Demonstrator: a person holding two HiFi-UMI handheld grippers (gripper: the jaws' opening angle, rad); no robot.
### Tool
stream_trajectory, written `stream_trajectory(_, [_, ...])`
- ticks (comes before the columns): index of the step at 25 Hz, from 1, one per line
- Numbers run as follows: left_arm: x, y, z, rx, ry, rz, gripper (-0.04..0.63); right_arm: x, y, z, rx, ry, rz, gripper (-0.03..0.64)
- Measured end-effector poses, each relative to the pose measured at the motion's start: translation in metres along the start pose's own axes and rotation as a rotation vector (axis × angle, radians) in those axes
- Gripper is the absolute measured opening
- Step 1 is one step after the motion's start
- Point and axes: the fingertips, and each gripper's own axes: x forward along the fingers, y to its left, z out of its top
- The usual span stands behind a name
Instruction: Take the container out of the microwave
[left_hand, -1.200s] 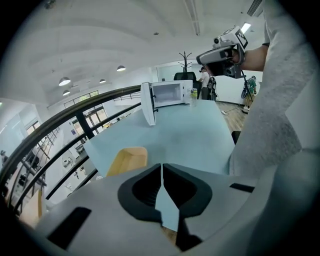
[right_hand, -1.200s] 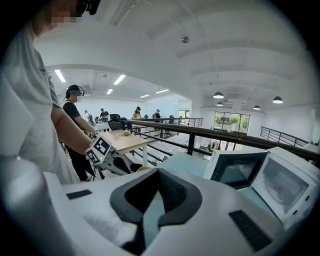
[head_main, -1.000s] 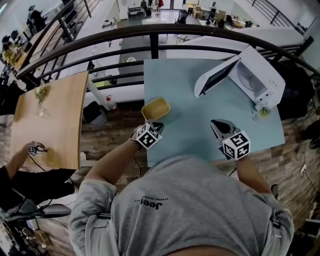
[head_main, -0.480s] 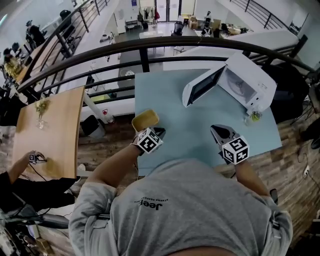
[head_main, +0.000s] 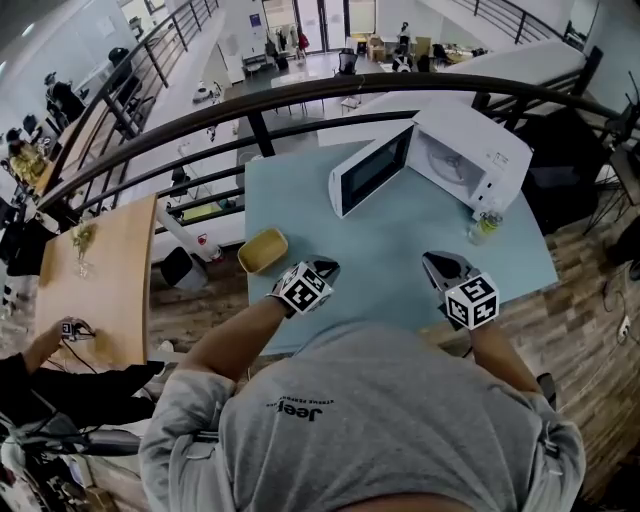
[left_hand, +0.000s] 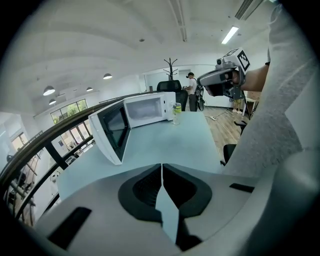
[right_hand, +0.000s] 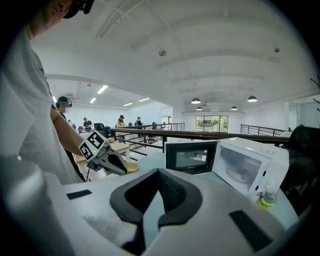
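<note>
The pale blue tabletop (head_main: 400, 270) fills the middle of your view. On its far right side sits the white microwave (head_main: 480, 150), its door (head_main: 368, 178) swung wide out over the surface. The cavity looks empty apart from the glass plate.

The yellow container (head_main: 262, 250) is already out. It rests on the tabletop right by the left edge, well apart from the microwave. That, to my eye, is the job as good as done.

Your left gripper (head_main: 327, 267) hangs near the container, just to its right, not touching it. Its jaws are pressed together with nothing between them. Your right gripper (head_main: 436, 262) is over the near right side, also pressed together and empty. A small bottle (head_main: 484, 226) stands just beside the microwave's front corner.

Now the dangers. That container is very close to the edge, so a careless sweep of your left arm could push it off onto the floor. The open door juts into your right gripper's path, and a clip there could jolt the microwave. The bottle could tip if it is bumped.

As for writing, your grey shirt (head_main: 380, 420) reads "Jeep", upside down from the head view. Smaller print above it is too fine to read. The gripper cubes carry only square markers, and I see no legible label on the microwave.
</note>
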Motion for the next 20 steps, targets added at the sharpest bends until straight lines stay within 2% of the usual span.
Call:
stream_trajectory(4, [0.016,-0.029,0.009,0.006,0.042,-0.021,0.028,-0.019,-0.015,-0.013,0.022,-0.017,0.005,0.018])
stream_trajectory(12, [0.034,-0.081,0.031,0.002,0.068,-0.060,0.028,-0.047,-0.035,-0.051,0.072,-0.022,0.014,0.018])
stream_trajectory(16, [0.037,-0.094,0.042,0.024,0.039,-0.079,0.028,-0.049,-0.030,-0.061,0.088,-0.005,0.016,0.018])
stream_trajectory(20, [0.026,-0.098,0.039,0.023,0.003,-0.106,0.028,-0.050,-0.011,-0.054,0.059,-0.003,0.003,0.018])
